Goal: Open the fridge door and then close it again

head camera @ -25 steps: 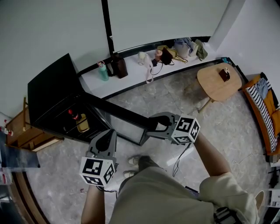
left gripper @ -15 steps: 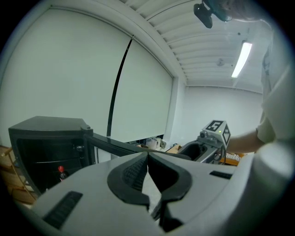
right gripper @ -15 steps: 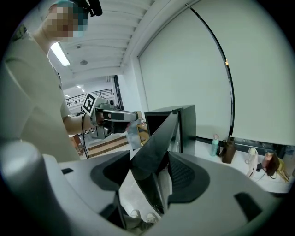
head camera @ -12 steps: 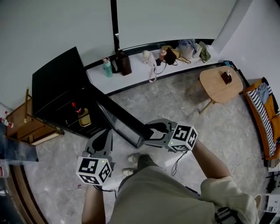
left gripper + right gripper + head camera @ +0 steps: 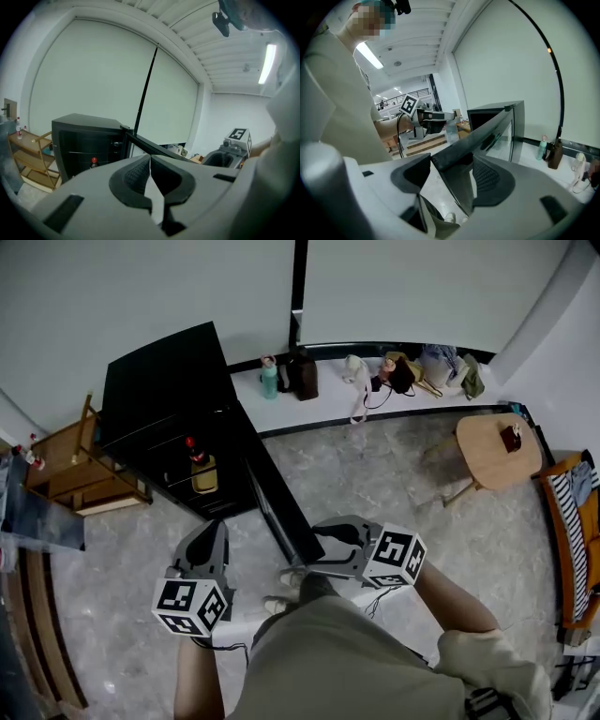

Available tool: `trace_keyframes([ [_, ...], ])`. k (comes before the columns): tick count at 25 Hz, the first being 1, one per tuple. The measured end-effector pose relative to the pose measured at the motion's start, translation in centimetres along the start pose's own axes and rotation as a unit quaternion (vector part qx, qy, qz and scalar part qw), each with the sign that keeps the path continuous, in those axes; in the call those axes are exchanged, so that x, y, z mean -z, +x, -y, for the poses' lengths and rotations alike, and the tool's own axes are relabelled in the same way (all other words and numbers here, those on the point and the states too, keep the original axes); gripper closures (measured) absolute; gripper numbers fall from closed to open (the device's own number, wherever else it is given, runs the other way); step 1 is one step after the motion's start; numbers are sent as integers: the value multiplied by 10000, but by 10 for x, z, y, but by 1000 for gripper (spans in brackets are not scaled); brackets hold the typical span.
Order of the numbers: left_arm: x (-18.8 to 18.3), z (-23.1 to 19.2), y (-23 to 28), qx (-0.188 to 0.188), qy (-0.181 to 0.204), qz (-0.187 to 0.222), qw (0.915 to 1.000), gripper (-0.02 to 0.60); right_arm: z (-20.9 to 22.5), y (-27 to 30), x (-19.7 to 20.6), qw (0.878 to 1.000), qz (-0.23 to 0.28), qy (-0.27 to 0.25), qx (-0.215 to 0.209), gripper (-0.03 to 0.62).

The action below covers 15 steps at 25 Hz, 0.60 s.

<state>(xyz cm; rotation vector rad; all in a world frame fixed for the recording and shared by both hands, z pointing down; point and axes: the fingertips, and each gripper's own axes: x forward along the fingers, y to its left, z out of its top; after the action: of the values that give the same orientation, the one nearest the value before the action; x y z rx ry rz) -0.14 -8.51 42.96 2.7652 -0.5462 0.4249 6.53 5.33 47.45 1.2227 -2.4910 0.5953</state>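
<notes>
As right gripper (image 5: 451,165) opens, fridge door (image 5: 487,132) between jaws (ajar).

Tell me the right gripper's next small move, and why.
Probably draw the right gripper back off the black glass-fronted fridge door, ready to push it shut. The door stands wide open from the black fridge. The gripper's jaws have just been opening, with the door's free edge between them and apparently unclamped, so the opening step looks done.

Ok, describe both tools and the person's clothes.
The left grey plastic tool and right grey plastic tool: dark ribbed pads, white cubes with black square markers, thin black cables; beige clothes. Right tool's jaws have just been opening, black fridge door between them.
</notes>
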Motion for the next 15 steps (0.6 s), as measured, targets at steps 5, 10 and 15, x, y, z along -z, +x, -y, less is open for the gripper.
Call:
trace_keyframes([
  [5,5,-25,-27,-451,-135,123,9988,574,-18,28,-9,9992,-105,-72,-370,333],
  [10,12,-53,-58,-910,-277,236,9952,574,-35,65,-20,9979,-170,-232,-587,347],
  [15,19,-76,-87,-1311,-431,333,9899,574,-50,90,-60,9928,242,-735,-911,381],
])
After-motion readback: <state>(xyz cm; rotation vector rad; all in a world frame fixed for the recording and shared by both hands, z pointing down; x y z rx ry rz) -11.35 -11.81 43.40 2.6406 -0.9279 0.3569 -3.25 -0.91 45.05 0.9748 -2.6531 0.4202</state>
